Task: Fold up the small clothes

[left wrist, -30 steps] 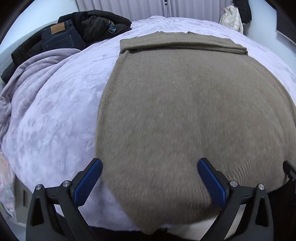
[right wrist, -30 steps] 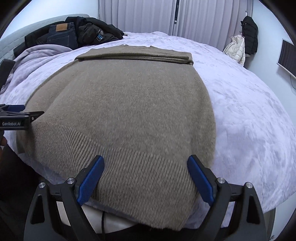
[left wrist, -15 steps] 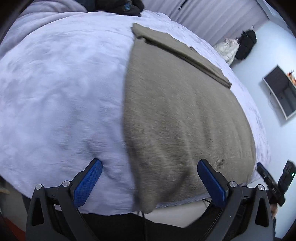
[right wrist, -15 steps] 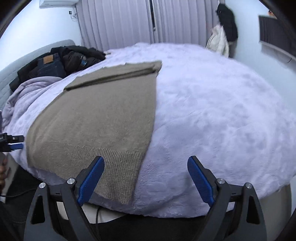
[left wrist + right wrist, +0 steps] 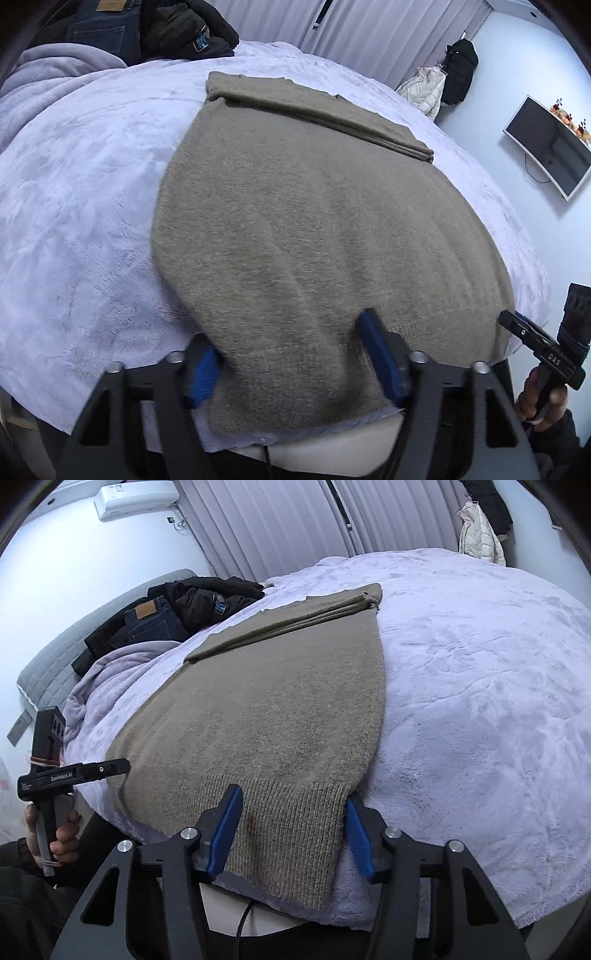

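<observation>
A taupe knit sweater (image 5: 317, 229) lies flat on the lavender bed, with its far part folded over into a band (image 5: 314, 107). It also shows in the right wrist view (image 5: 273, 716), ribbed hem nearest. My left gripper (image 5: 291, 354) is partly open and straddles the hem's near left corner; the left pad lies under the cloth edge. My right gripper (image 5: 291, 830) is partly open and straddles the hem's near right corner (image 5: 295, 823). Neither has closed on the cloth.
The lavender blanket (image 5: 480, 672) covers the bed. Dark jeans and a black jacket (image 5: 173, 613) are piled at the headboard. A wall screen (image 5: 546, 144) hangs on the right. The bed's near edge (image 5: 295, 919) lies just below both grippers.
Both grippers swung back in from the sides to the sweater's near hem corners. Their jaws have narrowed around the cloth.
</observation>
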`<control>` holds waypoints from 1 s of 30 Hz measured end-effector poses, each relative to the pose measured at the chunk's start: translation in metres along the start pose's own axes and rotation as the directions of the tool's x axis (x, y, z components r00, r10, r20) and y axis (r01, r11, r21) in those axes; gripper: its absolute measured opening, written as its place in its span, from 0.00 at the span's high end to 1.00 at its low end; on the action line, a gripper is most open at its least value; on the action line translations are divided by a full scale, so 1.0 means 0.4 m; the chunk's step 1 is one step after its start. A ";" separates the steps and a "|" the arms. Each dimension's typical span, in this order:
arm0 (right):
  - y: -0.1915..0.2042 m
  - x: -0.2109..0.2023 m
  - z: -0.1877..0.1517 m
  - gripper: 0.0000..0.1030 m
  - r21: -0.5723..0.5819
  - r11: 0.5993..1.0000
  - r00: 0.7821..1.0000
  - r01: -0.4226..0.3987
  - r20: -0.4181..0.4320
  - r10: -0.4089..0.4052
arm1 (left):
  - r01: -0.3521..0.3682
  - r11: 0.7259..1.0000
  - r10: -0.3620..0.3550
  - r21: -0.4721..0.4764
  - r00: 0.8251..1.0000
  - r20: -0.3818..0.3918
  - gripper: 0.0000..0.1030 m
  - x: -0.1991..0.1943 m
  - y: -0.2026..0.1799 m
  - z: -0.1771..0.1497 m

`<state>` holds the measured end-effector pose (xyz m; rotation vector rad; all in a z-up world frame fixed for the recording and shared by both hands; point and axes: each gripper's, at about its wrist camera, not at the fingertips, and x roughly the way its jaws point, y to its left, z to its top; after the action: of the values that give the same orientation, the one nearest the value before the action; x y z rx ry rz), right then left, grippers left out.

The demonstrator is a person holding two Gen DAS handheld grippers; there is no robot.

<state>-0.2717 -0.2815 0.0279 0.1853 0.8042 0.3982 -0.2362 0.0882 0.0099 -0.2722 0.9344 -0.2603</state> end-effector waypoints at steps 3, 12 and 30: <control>-0.002 0.015 -0.004 0.55 -0.006 1.000 1.000 0.015 0.003 -0.015 | 0.018 0.999 -0.017 -0.038 1.000 0.016 0.69 -0.007 0.034 -0.003; -0.014 0.015 0.001 0.84 0.010 1.000 1.000 -0.020 -0.017 0.021 | 0.059 0.997 -0.059 -0.049 0.998 0.012 0.86 -0.012 0.050 -0.005; 0.005 -0.129 0.240 0.94 -0.002 0.975 0.956 -0.224 0.196 0.220 | 0.154 0.988 -0.144 -0.025 0.962 0.232 0.89 -0.199 -0.009 0.240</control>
<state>-0.2345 -0.3020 0.1282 0.3306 0.5954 0.5752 -0.2035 0.1227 0.1251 -0.4050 0.6917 -0.3404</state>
